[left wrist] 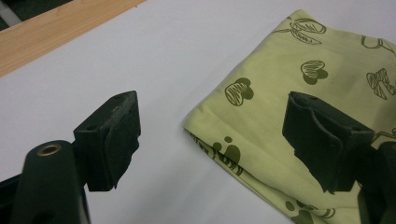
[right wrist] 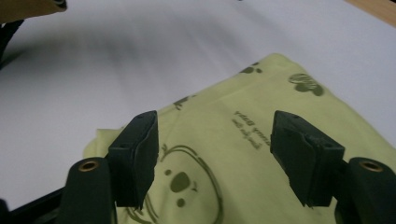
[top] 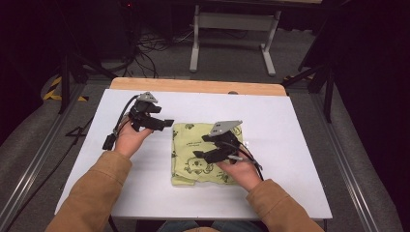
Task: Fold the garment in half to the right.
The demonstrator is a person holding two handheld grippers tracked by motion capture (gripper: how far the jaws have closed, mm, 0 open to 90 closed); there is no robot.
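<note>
**Folded cloth on the white table: handling notes**

White tabletop (top: 145, 188) with a wooden strip along its far edge (top: 193, 86); grey floor, cables and a metal stand lay beyond at 12 o'clock.

Left gripper (top: 164, 122) hung just off the cloth's far-left corner, at about 9 to 10 o'clock from the cloth's middle, tips aimed toward the fabric. In the left gripper view its jaws stood spread with nothing between the pads: bare table under one, the cloth corner under the other, no pinch.

Folded cloth (top: 203, 154) lay near the table's centre, slightly toward the person: pale yellow-green, printed with dark cartoon figures and some lettering. It was doubled into a rough rectangle; layered edges showed at the near-left corner (left wrist: 219, 149).

Right gripper (top: 199, 146) was over the cloth itself, reaching in from 4 o'clock. In the right gripper view (right wrist: 212, 158) the jaws were apart above the printed face, holding nothing; whether the pads brushed the fabric could not be told.

Judgement on handling: light, limp and thin, likely a cotton knit. It should sag and unfold if lifted by one layer, and slide easily on the smooth top. Not fragile. Best hold looked to be a corner or folded edge, pinching all layers together, one gripper at each end of the same edge.
</note>
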